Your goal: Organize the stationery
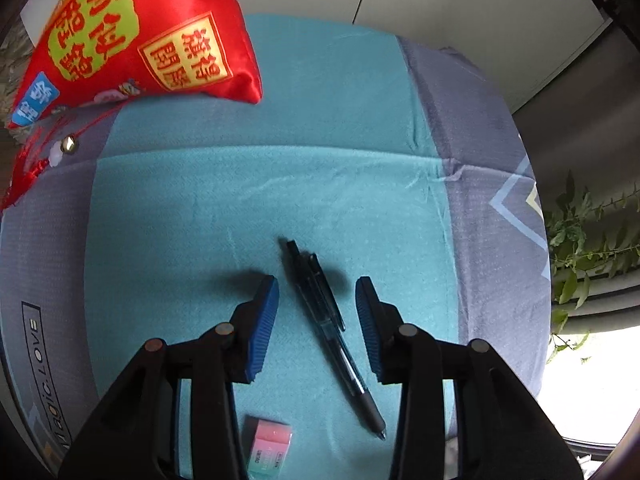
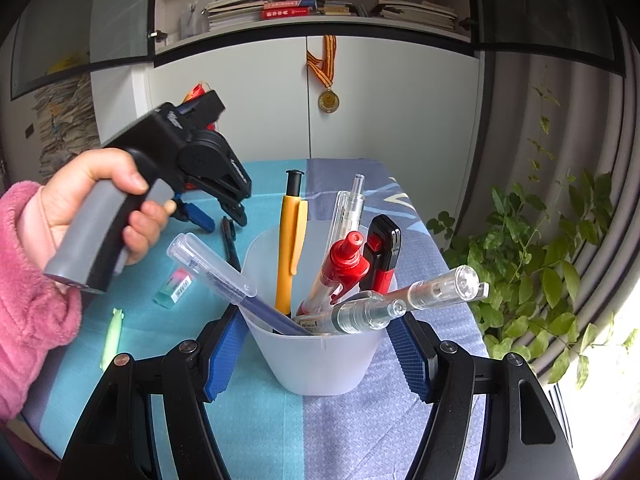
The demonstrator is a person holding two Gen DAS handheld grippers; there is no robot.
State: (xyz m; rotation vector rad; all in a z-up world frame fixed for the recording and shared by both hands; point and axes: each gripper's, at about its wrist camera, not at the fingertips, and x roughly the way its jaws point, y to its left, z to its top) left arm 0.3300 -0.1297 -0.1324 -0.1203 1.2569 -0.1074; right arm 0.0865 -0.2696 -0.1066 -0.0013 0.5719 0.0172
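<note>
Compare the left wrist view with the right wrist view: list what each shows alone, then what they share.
Left wrist only: a red embroidered cushion at the far side of the cloth, and the left hand-held gripper seen from behind, open, straddling the dark pen.

Right wrist only: the translucent cup full of pens between the open right hand-held gripper fingers, a pale green item lying on the cloth, bookshelves and a medal.

Both: the dark pen, the pink-and-green eraser, the teal cloth, the leafy plant.

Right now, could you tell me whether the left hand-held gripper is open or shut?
Open: the left hand-held gripper has its jaws spread on either side of the black pen, not touching it.
</note>
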